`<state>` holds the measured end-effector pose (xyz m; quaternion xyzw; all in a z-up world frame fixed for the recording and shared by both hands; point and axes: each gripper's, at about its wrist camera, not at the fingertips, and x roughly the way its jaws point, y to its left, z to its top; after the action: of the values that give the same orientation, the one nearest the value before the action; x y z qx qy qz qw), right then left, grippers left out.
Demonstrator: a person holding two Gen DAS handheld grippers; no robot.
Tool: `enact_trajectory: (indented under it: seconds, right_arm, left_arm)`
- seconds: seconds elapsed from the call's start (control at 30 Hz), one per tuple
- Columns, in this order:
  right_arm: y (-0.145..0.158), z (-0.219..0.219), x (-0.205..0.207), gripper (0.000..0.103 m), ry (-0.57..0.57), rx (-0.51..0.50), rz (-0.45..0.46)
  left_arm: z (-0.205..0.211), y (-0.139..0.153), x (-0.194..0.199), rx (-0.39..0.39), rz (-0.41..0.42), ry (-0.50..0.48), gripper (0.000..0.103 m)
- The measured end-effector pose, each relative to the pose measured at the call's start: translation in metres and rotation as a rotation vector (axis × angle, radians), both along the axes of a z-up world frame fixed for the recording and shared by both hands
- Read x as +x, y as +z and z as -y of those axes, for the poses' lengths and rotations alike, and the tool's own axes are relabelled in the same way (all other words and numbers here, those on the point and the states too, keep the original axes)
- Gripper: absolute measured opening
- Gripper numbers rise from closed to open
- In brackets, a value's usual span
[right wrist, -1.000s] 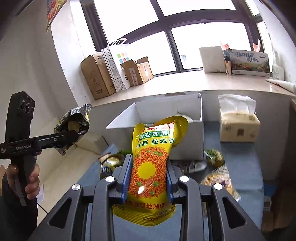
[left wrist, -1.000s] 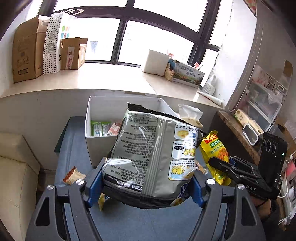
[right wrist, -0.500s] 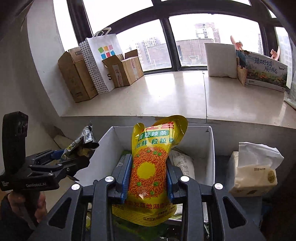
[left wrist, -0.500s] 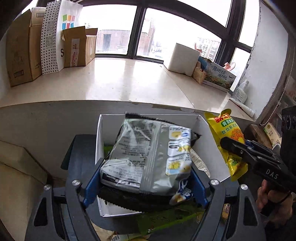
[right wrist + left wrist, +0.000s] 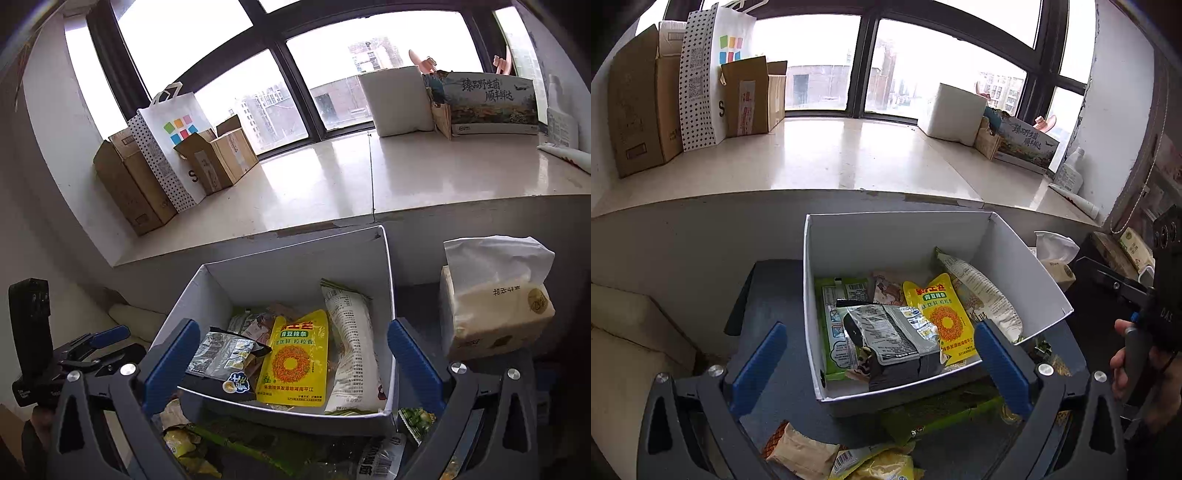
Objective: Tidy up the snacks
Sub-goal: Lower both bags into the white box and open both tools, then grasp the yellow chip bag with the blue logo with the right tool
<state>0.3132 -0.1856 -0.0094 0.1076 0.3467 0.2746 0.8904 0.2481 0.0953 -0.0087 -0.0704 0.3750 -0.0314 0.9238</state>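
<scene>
A white box [image 5: 1027, 266] stands on the dark table below the window sill; it also shows in the right wrist view [image 5: 295, 273]. Inside lie a grey snack bag [image 5: 890, 336] [image 5: 221, 354], a yellow snack pouch [image 5: 942, 314] [image 5: 295, 358], a white-and-green bag [image 5: 982, 295] [image 5: 351, 347] and a green pack [image 5: 831, 328]. My left gripper [image 5: 879, 365] is open and empty above the box's near edge. My right gripper [image 5: 291, 362] is open and empty above the box.
Loose snacks [image 5: 801, 452] lie on the table in front of the box, also in the right wrist view [image 5: 184, 443]. A tissue pack [image 5: 495, 302] stands right of the box. Cardboard boxes [image 5: 639, 107] and a paper bag [image 5: 705, 74] sit on the sill.
Both grippers opened. The grey bag dropped from the left gripper and the yellow pouch from the right gripper into the white box.
</scene>
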Motion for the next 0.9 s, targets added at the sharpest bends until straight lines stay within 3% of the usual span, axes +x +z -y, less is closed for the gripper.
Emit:
enact_trajectory:
  seconds: [0.2, 0.33, 0.47, 0.53, 0.7, 0.9]
  right_arm:
    - [0.003, 0.005, -0.071, 0.103, 0.055, 0.050, 0.069]
    - [-0.013, -0.004, -0.127, 0.103, 0.114, 0.070, 0.065]
    - [-0.045, -0.026, -0.170, 0.103, 0.185, 0.043, 0.030]
    - [-0.062, -0.046, -0.183, 0.103, 0.234, -0.017, 0.012]
    - [-0.097, -0.098, -0.188, 0.103, 0.362, -0.098, -0.053]
    - [-0.117, -0.151, -0.156, 0.103, 0.356, -0.190, -0.080]
  left_arm:
    - [0.006, 0.009, -0.066, 0.046, 0.062, -0.038, 0.103]
    - [0.009, -0.001, -0.121, 0.071, 0.084, -0.020, 0.103]
    - [0.000, -0.021, -0.171, 0.006, 0.069, -0.002, 0.103]
    - [-0.003, -0.033, -0.196, -0.042, 0.061, -0.012, 0.103]
    - [-0.011, -0.057, -0.236, -0.054, 0.014, 0.027, 0.103]
    - [-0.021, -0.070, -0.251, -0.092, -0.009, 0.053, 0.103]
